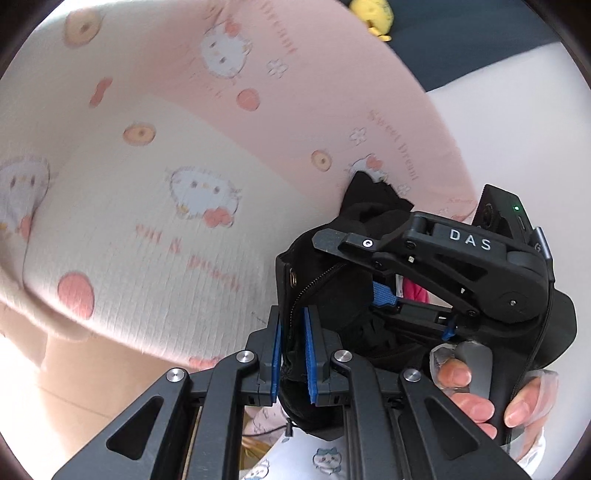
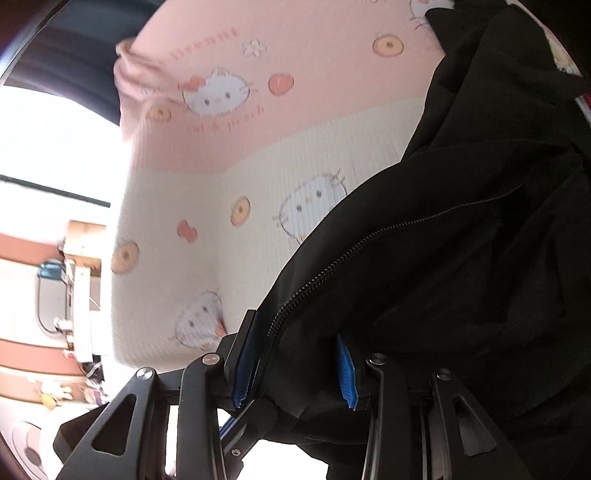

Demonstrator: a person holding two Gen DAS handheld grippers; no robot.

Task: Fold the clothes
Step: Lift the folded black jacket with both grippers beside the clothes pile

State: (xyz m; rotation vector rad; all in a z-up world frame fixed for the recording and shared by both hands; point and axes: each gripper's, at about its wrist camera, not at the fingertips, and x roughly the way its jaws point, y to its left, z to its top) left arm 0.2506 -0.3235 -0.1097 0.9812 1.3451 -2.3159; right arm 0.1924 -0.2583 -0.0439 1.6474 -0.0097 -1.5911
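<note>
A black zip-up garment [image 2: 480, 258] hangs bunched between both grippers. My left gripper [image 1: 293, 354] is shut on its zipper edge [image 1: 295, 291], blue pads pressed on the cloth. My right gripper [image 2: 295, 365] is shut on another part of the same garment, the zipper [image 2: 332, 269] running up from its left finger. In the left wrist view the right gripper [image 1: 380, 295] sits just right of mine, held by a gloved hand [image 1: 465, 387], also clamped on the black cloth [image 1: 332, 295].
A pink and cream cartoon-cat sheet [image 1: 166, 184] fills the background; it also shows in the right wrist view [image 2: 258, 155]. A yellow plush toy [image 1: 373, 14] lies at its far edge. Room furniture [image 2: 66, 295] shows at the left.
</note>
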